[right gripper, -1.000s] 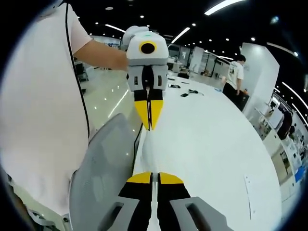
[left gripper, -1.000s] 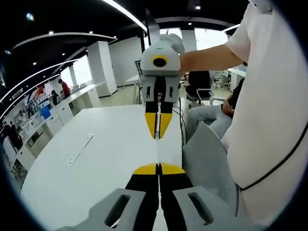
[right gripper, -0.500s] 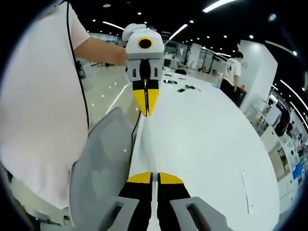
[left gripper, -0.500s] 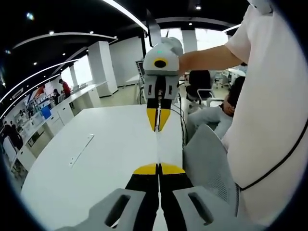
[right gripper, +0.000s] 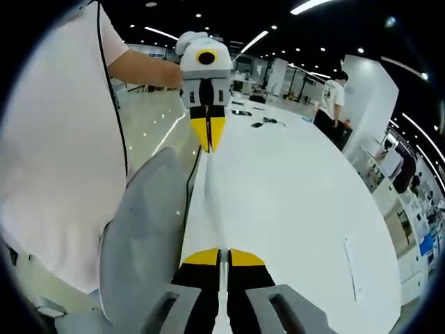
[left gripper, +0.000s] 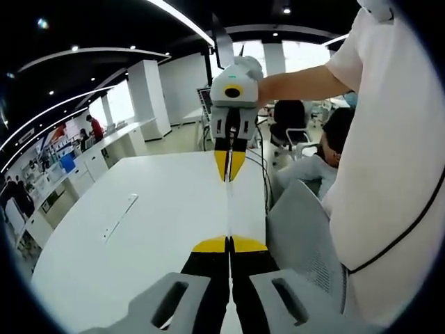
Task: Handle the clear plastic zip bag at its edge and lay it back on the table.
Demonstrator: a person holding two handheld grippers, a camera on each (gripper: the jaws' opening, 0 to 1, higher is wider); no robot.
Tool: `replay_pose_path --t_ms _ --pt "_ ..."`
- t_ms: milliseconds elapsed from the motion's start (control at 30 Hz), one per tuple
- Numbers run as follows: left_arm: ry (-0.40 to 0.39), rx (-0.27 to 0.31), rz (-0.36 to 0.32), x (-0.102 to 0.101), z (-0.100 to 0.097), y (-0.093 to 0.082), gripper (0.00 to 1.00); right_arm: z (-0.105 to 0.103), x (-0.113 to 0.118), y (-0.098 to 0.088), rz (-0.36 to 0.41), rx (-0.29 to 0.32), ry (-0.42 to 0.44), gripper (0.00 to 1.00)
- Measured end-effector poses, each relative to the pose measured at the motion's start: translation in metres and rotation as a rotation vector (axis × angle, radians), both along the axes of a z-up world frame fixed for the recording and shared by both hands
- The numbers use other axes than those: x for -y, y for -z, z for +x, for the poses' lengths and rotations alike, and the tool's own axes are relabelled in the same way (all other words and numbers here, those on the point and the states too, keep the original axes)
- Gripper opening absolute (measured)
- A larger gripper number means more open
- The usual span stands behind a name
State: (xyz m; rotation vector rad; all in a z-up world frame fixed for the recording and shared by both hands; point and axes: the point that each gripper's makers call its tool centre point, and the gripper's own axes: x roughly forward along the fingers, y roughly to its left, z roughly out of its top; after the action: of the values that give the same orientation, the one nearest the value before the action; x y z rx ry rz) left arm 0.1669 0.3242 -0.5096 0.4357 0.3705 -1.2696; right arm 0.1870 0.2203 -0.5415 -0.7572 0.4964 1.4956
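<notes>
Two grippers are holding a clear plastic zip bag stretched edge-on between them above the white table.

In the left gripper view, the left gripper (left gripper: 229, 245) is closing its yellow-tipped jaws together on the near edge of the zip bag (left gripper: 228, 209), which is showing only as a thin pale line running to the right gripper (left gripper: 228, 167), whose jaws are pinching the far edge. In the right gripper view the bag (right gripper: 214, 209) is spanning the same gap over the table (right gripper: 299, 202), beside a grey chair back (right gripper: 146, 229). The person's white shirt (left gripper: 389, 160) is filling one side. The bag is looking very light, thin, limp and slick, so it is likely to sag or slip; gripping right at the stiffer seal edge seems best, lowering both ends together.
</notes>
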Motion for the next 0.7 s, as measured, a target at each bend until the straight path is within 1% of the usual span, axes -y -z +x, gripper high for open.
replay_pose_path --t_ms 200,233,400,500,567,600,633,700 --pt "-0.012 0.001 0.000 -0.0050 0.0024 -0.0003 0.00 0.0037 0.0107 -0.0002 -0.018 0.009 0.015 0.00" --pt "-0.012 -0.002 -0.006 -0.0050 0.0023 -0.0010 0.00 0.0025 0.0089 -0.0025 0.000 0.000 0.012 0.00" --pt "-0.011 0.006 -0.003 -0.0036 0.0020 -0.0009 0.00 0.0017 0.0097 -0.0004 -0.018 0.001 0.013 0.00" --pt "-0.011 0.010 -0.006 -0.0036 0.0014 -0.0027 0.00 -0.0017 0.0094 -0.0006 -0.018 -0.046 0.034 0.00" --pt "-0.010 0.011 -0.008 -0.0034 0.0009 -0.0038 0.00 -0.0001 0.0090 -0.0017 -0.013 -0.049 0.048 0.00" --pt "-0.009 0.018 -0.009 -0.0033 0.0009 -0.0049 0.00 -0.0019 0.0083 -0.0029 -0.006 -0.063 0.046 0.02" --pt "-0.008 0.018 -0.011 -0.0031 0.0009 -0.0052 0.00 -0.0020 0.0070 -0.0045 0.003 -0.062 0.045 0.03" --pt "-0.006 0.037 -0.013 -0.0024 0.0018 -0.0061 0.00 -0.0018 0.0035 -0.0086 0.023 -0.078 0.055 0.04"
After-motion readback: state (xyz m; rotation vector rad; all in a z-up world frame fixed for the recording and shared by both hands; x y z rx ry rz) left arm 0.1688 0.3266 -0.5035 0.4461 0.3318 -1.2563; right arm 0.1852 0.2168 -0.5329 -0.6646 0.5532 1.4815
